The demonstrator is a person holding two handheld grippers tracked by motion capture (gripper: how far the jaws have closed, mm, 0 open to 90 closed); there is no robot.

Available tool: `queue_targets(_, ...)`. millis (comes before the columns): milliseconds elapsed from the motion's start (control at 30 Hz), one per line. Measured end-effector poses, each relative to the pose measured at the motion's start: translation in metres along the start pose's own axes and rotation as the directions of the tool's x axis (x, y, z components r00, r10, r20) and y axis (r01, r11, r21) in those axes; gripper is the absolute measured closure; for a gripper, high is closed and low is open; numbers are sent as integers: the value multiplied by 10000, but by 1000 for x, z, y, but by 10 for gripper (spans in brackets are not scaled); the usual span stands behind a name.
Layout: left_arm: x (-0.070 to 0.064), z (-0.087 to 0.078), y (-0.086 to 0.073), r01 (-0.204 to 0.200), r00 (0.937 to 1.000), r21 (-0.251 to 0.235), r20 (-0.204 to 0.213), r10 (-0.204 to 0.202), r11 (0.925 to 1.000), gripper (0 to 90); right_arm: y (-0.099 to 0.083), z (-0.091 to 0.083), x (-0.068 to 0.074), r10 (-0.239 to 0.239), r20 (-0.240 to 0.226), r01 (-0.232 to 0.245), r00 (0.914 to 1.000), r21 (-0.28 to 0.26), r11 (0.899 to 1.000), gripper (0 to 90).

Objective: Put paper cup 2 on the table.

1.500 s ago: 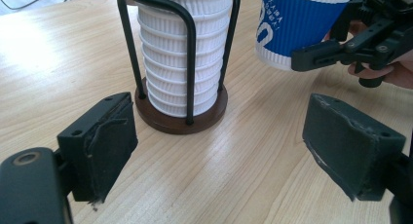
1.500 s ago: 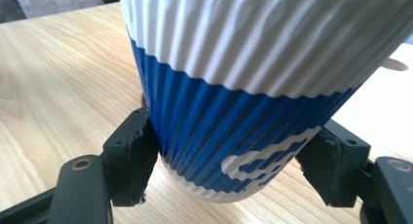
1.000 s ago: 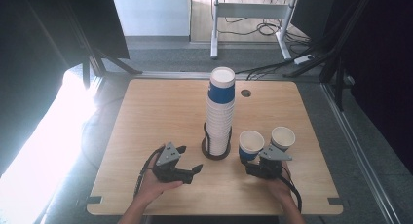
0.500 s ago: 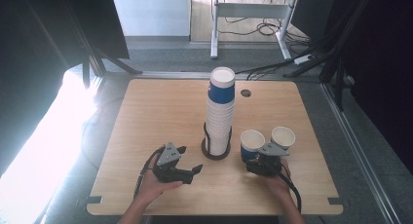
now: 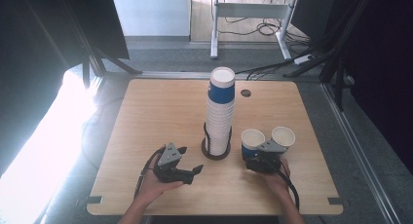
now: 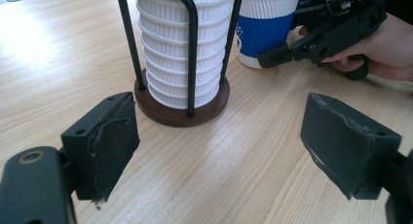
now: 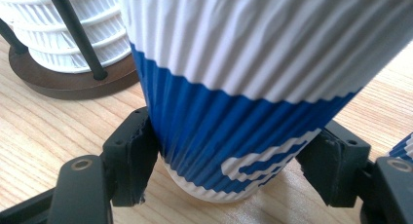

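Wooden table (image 5: 146,117) spans the middle of the high view; at its centre a tall stack of ribbed paper cups (image 5: 220,112) stands in a black wire holder on a round dark base (image 5: 215,151). Lower right of centre, two blue-and-white paper cups stand side by side, the nearer cup (image 5: 252,141) sitting between the jaws of the right gripper (image 7: 229,170), left pad touching its base, right pad just beside it, and the farther cup (image 5: 283,137) to its right. Left gripper (image 6: 219,146), lower left of centre, has its jaws spread wide over bare wood, holding nothing.
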State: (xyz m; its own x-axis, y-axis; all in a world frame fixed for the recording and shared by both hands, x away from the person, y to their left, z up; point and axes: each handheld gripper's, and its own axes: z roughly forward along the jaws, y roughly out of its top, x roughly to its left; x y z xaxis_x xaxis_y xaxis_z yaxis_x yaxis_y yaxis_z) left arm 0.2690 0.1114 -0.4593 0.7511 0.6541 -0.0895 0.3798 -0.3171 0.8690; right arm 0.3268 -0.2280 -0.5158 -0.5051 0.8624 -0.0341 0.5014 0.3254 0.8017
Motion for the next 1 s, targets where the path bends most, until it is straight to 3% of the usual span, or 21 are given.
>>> queue_targets(500, -1, 1, 0, -27, 10000, 80, 35, 26, 10000, 143, 0, 3, 4, -302, 338, 287, 9990, 434, 9986, 272)
queue_targets(667, -1, 2, -1, -39, 10000, 98, 66, 38, 9999, 143, 0, 3, 5, -474, 439, 448, 9979, 582, 9973, 230)
queue_targets(1000, 2, 2, 0, 51, 9999, 101, 87, -52, 9999, 143, -3, -2, 1, -49, 233, 38, 9997, 480, 9988, 170)
